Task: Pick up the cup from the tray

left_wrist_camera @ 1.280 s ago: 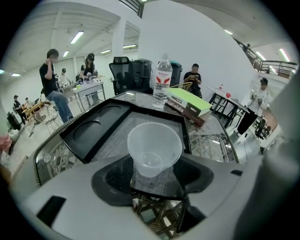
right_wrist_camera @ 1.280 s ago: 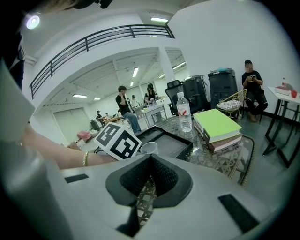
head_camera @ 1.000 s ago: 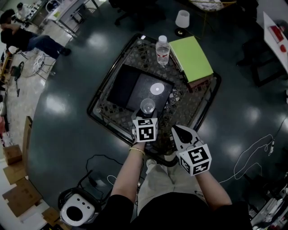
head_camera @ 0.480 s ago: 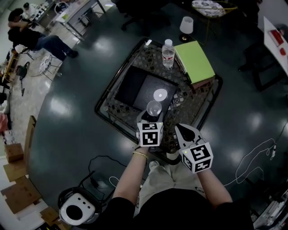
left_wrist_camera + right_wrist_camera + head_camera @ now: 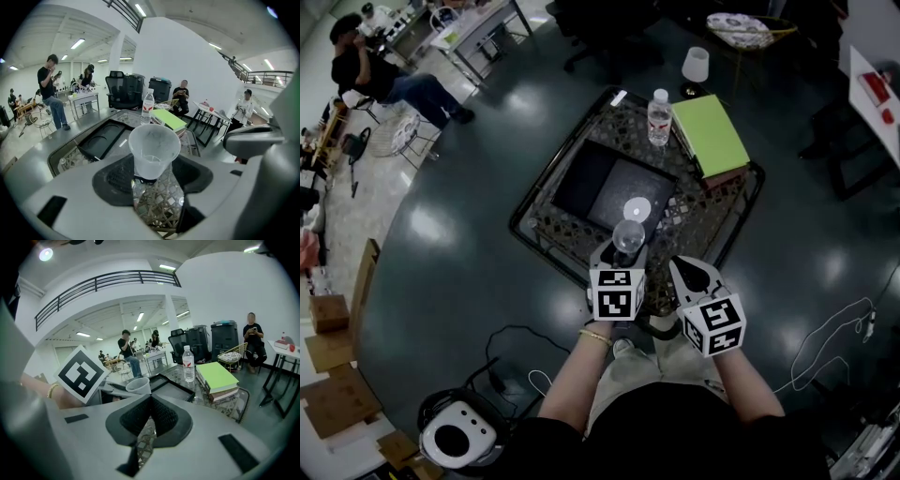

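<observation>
Your left gripper (image 5: 151, 180) clamps the clear cup (image 5: 153, 146) low on its sides and holds it upright at the near edge of the black tray (image 5: 591, 178), with the wicker table (image 5: 712, 220) showing beneath it. A white disc (image 5: 636, 208) lies on the tray just beyond. A water bottle (image 5: 659, 116) and green-topped books (image 5: 710, 134) stand further back. Your right gripper (image 5: 149, 399) sits alongside, its jaws pressed together on nothing
</observation>
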Demonstrator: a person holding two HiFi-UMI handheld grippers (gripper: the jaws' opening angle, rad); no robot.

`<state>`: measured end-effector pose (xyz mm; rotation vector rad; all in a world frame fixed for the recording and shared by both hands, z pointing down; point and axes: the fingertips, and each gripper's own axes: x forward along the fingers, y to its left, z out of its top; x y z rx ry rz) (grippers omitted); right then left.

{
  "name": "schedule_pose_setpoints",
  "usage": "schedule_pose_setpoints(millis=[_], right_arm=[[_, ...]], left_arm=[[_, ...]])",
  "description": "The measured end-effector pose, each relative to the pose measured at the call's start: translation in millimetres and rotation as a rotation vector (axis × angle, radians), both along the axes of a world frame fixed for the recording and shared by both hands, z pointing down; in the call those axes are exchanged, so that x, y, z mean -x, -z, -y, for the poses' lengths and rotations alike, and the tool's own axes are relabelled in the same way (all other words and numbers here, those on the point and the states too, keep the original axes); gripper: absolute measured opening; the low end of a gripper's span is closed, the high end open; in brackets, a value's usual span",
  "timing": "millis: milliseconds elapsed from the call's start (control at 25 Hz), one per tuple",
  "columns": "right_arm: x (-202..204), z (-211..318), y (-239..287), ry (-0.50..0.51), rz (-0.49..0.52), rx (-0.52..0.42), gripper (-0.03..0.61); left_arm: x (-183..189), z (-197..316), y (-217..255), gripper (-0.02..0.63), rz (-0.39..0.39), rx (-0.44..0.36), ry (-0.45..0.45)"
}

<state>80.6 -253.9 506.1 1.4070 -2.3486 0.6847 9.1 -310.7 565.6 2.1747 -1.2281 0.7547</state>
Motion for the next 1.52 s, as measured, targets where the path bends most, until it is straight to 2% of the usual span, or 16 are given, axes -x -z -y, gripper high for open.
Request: schedule_pose_setpoints(millis=[840,1520], right_arm=[[15.9,-22.4,30.6,0.036,-0.038,-0.066,0.011],[27.5,-40.9,38.2,0.083,-0.049,-0.078,0.011]], left_arm=[[21.1,-54.3,71.9,0.261,-0.104,-0.069,0.007],[25.7,-74.0,96.1,0.261,-0.117,-0.111,0.002]])
